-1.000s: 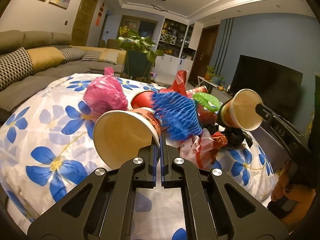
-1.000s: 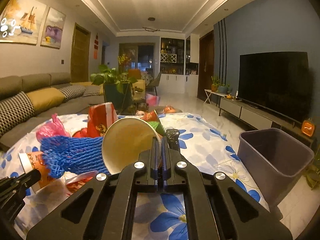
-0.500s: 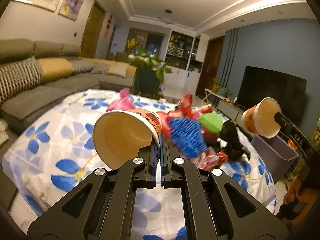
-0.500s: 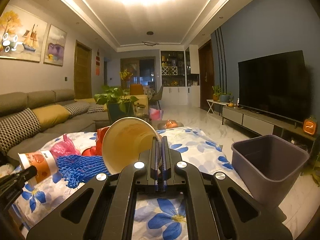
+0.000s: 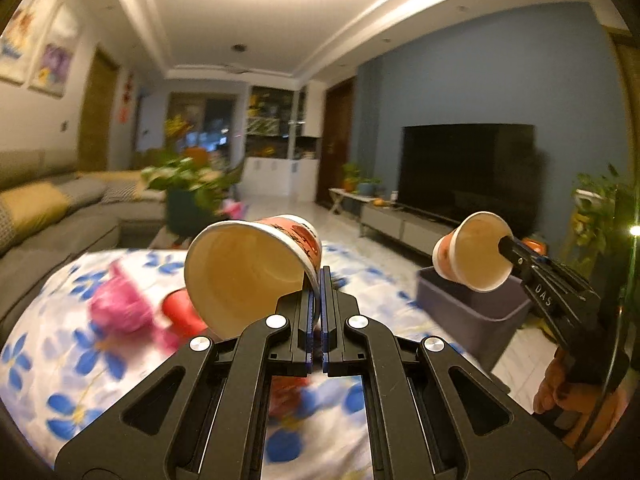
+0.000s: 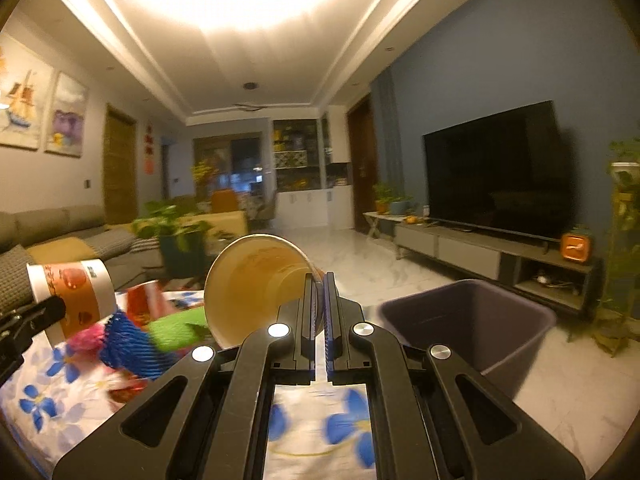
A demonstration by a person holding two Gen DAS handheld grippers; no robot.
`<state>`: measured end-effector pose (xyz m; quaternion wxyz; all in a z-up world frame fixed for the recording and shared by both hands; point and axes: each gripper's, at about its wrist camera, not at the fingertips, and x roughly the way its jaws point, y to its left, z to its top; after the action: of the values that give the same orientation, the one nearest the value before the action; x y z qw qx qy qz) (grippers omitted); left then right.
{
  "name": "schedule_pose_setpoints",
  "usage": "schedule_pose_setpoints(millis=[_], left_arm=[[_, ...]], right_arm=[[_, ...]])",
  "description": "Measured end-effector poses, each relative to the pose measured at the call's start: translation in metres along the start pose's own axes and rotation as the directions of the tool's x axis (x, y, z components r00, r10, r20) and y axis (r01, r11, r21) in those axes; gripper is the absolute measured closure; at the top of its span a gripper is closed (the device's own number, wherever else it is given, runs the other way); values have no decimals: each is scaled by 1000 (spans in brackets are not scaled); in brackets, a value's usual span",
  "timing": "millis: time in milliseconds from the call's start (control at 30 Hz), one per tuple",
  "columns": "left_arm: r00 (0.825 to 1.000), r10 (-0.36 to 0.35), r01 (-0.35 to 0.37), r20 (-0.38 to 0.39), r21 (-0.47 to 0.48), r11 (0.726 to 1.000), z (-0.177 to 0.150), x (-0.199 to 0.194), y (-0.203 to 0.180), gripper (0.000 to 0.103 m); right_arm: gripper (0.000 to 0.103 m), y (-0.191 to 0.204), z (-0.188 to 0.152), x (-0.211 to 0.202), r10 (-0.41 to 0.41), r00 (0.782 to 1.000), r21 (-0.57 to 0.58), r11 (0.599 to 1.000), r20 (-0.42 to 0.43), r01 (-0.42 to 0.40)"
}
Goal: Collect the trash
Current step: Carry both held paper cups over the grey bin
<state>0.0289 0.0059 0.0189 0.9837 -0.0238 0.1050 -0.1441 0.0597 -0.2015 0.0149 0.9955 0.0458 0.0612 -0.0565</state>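
Note:
My left gripper [image 5: 318, 280] is shut on the rim of a paper cup [image 5: 248, 268] with an orange print, held in the air above the table. My right gripper [image 6: 319, 286] is shut on the rim of a second paper cup [image 6: 256, 280]. In the left wrist view that second cup [image 5: 472, 258] hangs over the grey trash bin [image 5: 472, 312]. In the right wrist view the bin [image 6: 472, 320] stands on the floor to the right, and the left cup [image 6: 70, 288] shows at the far left.
The table with a blue-flower cloth [image 5: 60, 360] holds a pink bag [image 5: 116, 308], a red cup [image 5: 180, 312], blue netting [image 6: 128, 348] and green netting [image 6: 176, 328]. A sofa [image 5: 40, 216] is on the left, a TV [image 6: 496, 172] and a low cabinet on the right.
Both grippers have risen with their cups and swung right toward the bin. The table trash has dropped lower in both views. The right cup now hangs over the bin.

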Motion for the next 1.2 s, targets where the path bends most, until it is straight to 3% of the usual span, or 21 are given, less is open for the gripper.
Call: schedule_pose_setpoints(millis=[167, 333, 600, 1200], left_arm=[[989, -149, 149, -11, 22, 989, 12, 38, -44, 101], [970, -238, 240, -51, 45, 970, 5, 81, -77, 101], [916, -370, 377, -157, 19, 926, -8, 155, -118, 101], [834, -483, 502, -266, 4, 865, -31, 234, -178, 101]], right_arm=[[99, -48, -1, 4, -114, 993, 39, 993, 0, 114], [99, -78, -10, 12, -190, 982, 52, 980, -19, 191], [99, -108, -24, 32, -241, 969, 74, 967, -48, 244], [99, -138, -46, 72, -286, 951, 92, 950, -120, 298]])
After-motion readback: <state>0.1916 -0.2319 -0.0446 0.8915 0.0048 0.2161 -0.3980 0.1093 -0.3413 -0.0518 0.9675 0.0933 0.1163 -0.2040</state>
